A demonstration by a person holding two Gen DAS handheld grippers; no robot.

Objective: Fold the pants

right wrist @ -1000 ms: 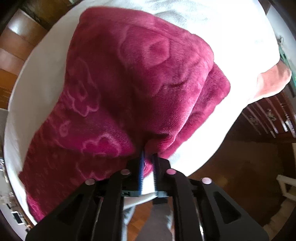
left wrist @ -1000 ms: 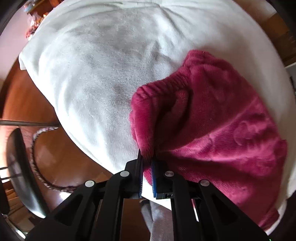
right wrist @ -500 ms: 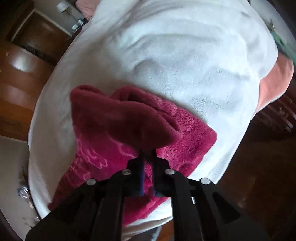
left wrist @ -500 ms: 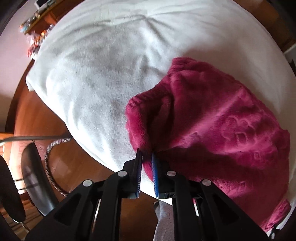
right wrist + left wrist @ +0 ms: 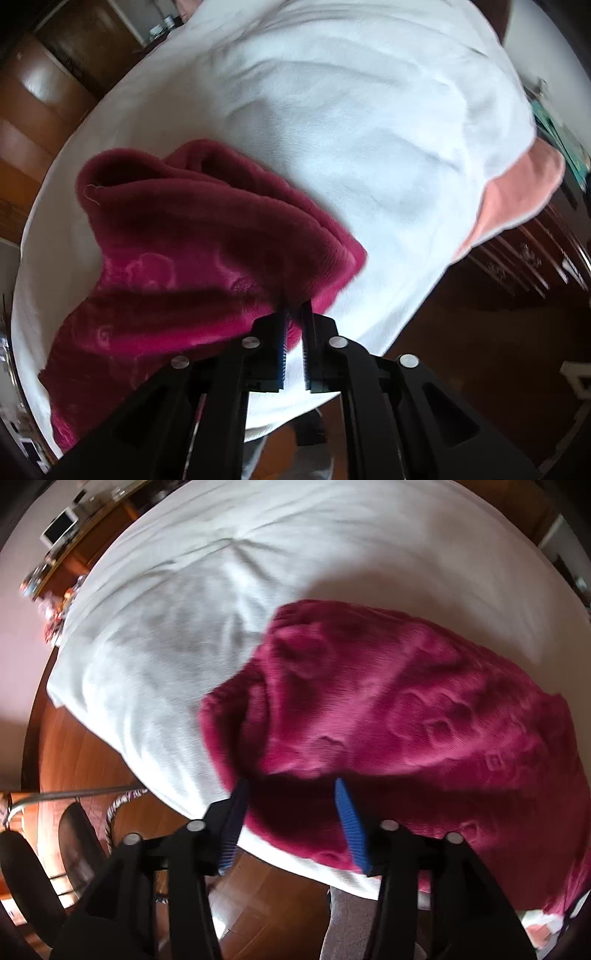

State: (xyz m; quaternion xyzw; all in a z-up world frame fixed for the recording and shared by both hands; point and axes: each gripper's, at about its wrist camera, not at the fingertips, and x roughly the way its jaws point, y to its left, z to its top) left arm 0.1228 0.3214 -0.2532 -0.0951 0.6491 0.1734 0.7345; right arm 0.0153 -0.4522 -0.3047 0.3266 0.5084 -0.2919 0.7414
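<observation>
Daylight falls brightly on the white bed cover, nearly washing it out in the right wrist view. The magenta pants are smeared by motion blur (worst near the frame centre). Fisheye bending curves the edges; the corners go black.

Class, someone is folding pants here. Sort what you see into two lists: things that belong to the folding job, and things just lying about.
Part of the job:
- red fleece pants
- white blanket under them
- left gripper, jaws just opened, off the cloth
- right gripper, shut on the pants

Just lying about:
- pink cloth at the blanket's edge
- chair on the wooden floor
- small screen on a shelf
</observation>
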